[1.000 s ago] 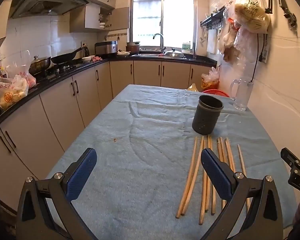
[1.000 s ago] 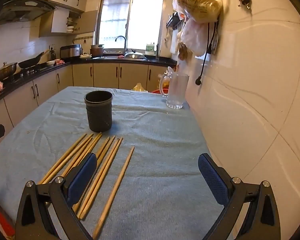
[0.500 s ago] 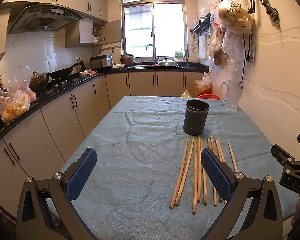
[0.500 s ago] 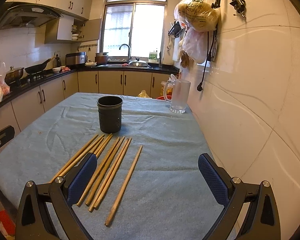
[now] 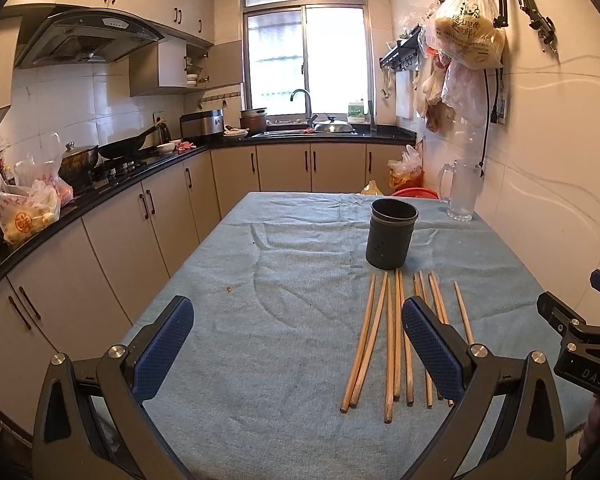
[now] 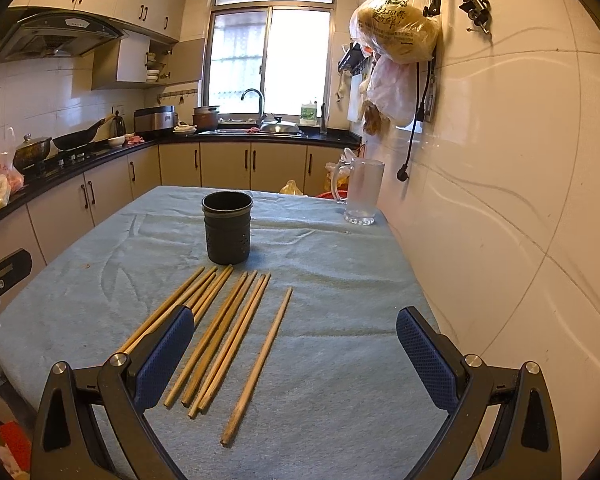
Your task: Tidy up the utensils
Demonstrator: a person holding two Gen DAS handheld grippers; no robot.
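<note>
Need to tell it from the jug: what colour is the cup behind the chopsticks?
Dark grey cup; right wrist view.

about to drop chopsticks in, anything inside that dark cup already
Nothing pokes above the rim of the cup; only its dark upper inner wall shows. The bottom is hidden, so I cannot tell.

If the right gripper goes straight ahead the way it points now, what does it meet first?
Probably the lone chopstick lying apart on the blue cloth, between the open right gripper fingers. The dark holder stands farther on, left of that line. Depth is uncertain.
</note>
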